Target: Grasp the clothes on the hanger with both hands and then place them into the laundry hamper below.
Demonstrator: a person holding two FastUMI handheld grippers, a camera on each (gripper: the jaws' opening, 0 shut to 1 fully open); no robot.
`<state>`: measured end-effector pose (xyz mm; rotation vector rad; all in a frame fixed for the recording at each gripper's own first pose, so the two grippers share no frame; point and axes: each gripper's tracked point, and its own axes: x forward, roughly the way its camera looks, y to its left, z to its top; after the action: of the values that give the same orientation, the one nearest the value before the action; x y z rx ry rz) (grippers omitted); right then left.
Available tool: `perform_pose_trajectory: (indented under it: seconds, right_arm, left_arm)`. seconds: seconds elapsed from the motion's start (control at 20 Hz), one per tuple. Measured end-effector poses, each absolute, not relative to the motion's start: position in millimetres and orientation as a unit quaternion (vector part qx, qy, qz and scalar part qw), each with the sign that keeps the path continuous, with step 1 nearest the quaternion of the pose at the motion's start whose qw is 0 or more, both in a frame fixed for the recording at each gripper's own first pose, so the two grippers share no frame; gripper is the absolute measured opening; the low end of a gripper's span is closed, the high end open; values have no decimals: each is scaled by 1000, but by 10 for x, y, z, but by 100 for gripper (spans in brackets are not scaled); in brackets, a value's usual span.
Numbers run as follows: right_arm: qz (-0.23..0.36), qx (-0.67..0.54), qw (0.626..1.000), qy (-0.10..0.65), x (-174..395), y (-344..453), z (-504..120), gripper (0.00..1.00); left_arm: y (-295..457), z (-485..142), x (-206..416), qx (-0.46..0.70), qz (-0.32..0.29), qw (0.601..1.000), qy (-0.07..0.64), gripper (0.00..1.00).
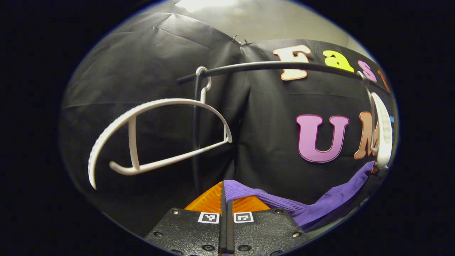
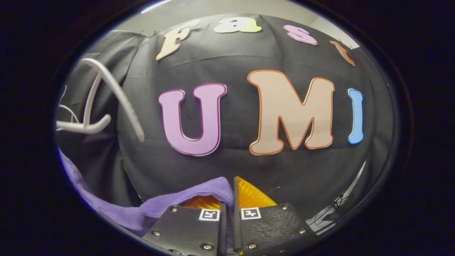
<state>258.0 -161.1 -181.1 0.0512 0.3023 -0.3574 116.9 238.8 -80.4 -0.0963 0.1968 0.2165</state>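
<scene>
A purple knit garment (image 1: 312, 206) stretches from my left gripper (image 1: 225, 199) off to the lower right, hanging free of the hangers. Both left fingers are pressed together on its edge. A bare white hanger (image 1: 156, 135) hangs on the dark rail (image 1: 277, 65) ahead of the left gripper, and a second white hanger (image 1: 383, 131) hangs at the far right of the rail. In the right gripper view my right gripper (image 2: 229, 193) is shut on the other end of the purple garment (image 2: 156, 208), which trails down to the left. A white hanger (image 2: 106, 99) shows at the upper left there.
The black cloth wall (image 2: 249, 170) stands close behind the rail in both views. A thin dark upright pole (image 1: 195, 135) runs down under the rail behind the bare hanger. A pale strip of floor or frame (image 2: 337, 209) shows at the lower right of the right gripper view.
</scene>
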Motion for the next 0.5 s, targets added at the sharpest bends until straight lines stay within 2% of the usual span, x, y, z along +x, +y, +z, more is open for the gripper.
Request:
perform_pose_trajectory:
  seconds: [0.5]
  right_arm:
    - [-112, 11, 976, 186, 2043, -988, -2071, 8]
  left_arm:
    - [1856, -1308, 779, -42, 67, 985, 152, 0]
